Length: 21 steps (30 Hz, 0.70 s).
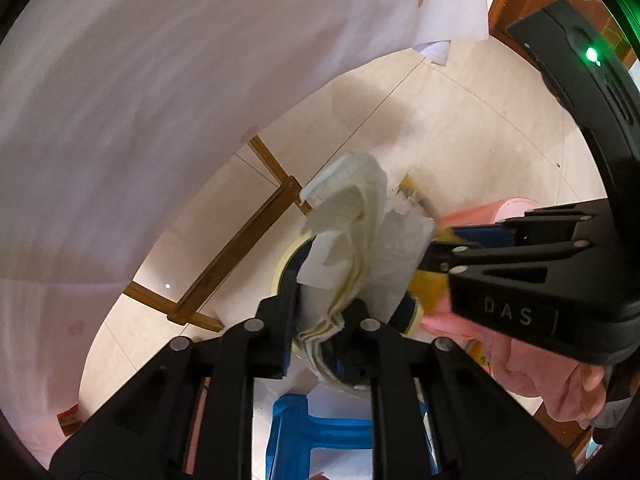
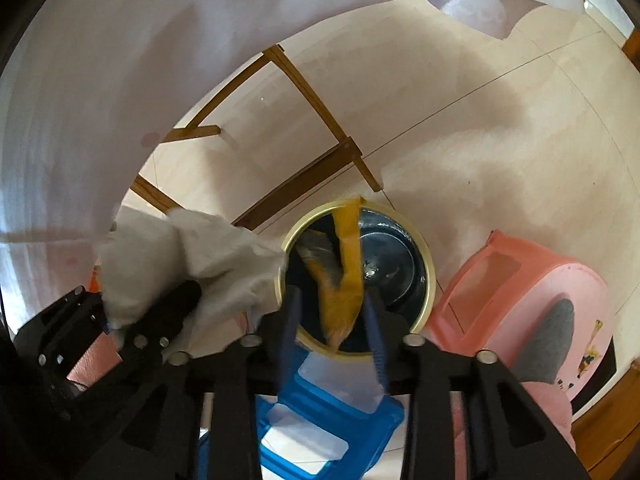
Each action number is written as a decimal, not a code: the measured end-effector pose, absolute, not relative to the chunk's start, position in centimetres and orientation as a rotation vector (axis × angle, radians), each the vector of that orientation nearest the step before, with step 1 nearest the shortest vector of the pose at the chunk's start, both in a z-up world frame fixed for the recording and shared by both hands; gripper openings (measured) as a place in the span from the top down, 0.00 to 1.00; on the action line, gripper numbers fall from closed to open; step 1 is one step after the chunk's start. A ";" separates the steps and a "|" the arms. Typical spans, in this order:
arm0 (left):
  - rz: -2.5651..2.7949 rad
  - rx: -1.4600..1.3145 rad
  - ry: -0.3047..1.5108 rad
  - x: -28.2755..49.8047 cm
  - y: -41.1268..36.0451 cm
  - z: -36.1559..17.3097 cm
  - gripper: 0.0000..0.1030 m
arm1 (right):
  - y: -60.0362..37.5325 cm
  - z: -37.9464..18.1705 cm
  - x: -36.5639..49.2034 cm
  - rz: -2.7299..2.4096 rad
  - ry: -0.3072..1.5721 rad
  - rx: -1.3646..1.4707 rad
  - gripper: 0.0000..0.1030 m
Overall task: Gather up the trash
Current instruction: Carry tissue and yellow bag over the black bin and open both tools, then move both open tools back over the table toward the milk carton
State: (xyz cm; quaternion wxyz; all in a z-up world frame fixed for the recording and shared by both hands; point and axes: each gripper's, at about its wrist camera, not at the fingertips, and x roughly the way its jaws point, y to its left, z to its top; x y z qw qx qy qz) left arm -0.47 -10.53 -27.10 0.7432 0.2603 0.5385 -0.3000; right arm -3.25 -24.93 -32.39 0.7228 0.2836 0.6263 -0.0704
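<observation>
While both grippers point steeply down over a round bin (image 2: 404, 240) with a pale yellow rim and a dark blue inside, each has a piece of trash between its fingers. Seen from the left wrist, the left gripper (image 1: 326, 320) stands at a narrow gap with a crumpled white paper towel (image 1: 360, 236) bunched between the fingers; its folded lower edge sits against the left finger (image 1: 290, 320), and whether the right finger presses it cannot be told, since the paper covers the pad. That wad rises toward 12 o'clock from the fingertips and hides most of the bin's mouth. From the right wrist, the right gripper (image 2: 332, 320) is moderately open, its blue-padded fingers clear on either side of a yellow-orange wrapper (image 2: 344, 280) that hangs blurred in the gap, directly over the bin opening; a yellow strip of it reaches up to the rim at 12 o'clock. In that same view the left gripper and its paper wad lie at 9 o'clock of the bin, the paper overlapping the rim. A pink plastic stool (image 2: 532, 292) stands at 3 o'clock of the bin, a blue plastic stool (image 2: 340, 412) at 6 o'clock, and a white tablecloth (image 2: 160, 40) with wooden table legs (image 2: 304, 184) runs from 9 to 12 o'clock over the pale tiled floor (image 2: 500, 152).
</observation>
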 end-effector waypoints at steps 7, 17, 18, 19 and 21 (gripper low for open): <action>-0.652 0.591 1.151 -1.2 -10.5 -26.9 0.40 | -24.5 -32.9 -3.0 -0.154 1.388 0.621 0.66; -0.632 0.604 1.181 -2.0 -9.1 -25.1 0.40 | -23.7 -31.4 -2.6 -0.131 1.350 0.554 0.66; -0.632 0.599 1.184 -2.2 -8.6 -25.2 0.40 | -23.6 -31.3 -2.7 -0.130 1.349 0.545 0.66; -0.637 0.591 1.189 -2.3 -8.1 -25.0 0.40 | -23.4 -31.0 -2.7 -0.128 1.349 0.534 0.66; -0.649 0.588 1.199 -2.6 -7.4 -24.0 0.40 | -23.0 -30.3 -2.8 -0.121 1.345 0.516 0.66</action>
